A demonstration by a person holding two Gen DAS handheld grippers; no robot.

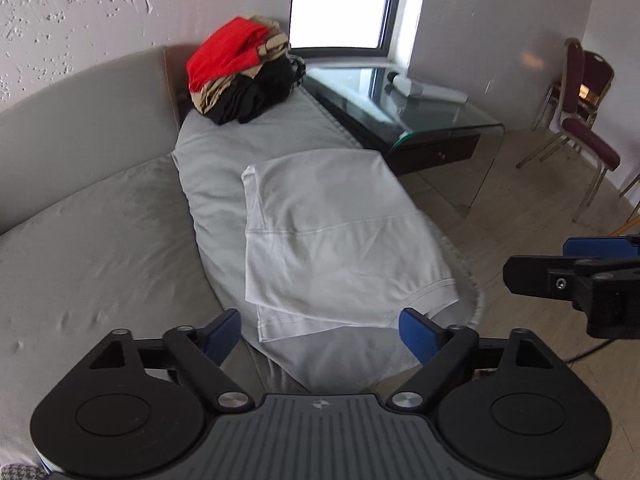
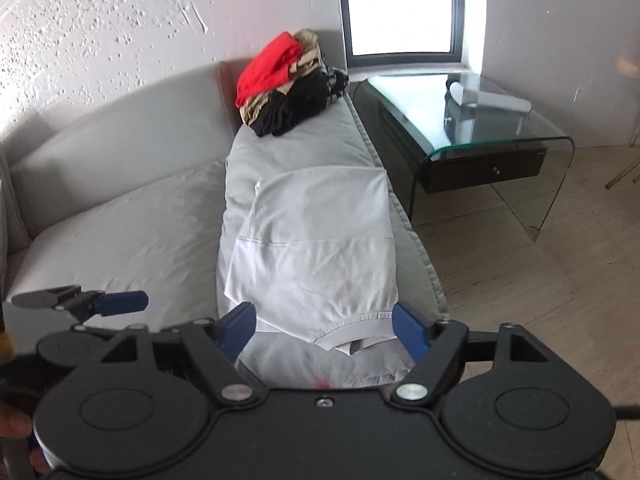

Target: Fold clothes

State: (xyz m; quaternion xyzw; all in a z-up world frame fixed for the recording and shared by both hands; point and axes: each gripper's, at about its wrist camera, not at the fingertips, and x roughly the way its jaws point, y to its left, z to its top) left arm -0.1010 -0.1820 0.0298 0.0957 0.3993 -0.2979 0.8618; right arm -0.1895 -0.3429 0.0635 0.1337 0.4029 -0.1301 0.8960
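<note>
My left gripper [image 1: 320,336] and right gripper [image 2: 324,330] both hang with their blue-padded jaws spread wide and nothing between them, above a pale grey T-shirt [image 1: 340,236] lying folded into a rough rectangle on the light grey sofa cushion [image 1: 224,152]. That garment looks done, bar perhaps a final tidy. A heap of unfolded clothes in red, tan and black [image 1: 244,72] sits at the far end of the cushion, so most of the folding appears to be left.
</note>
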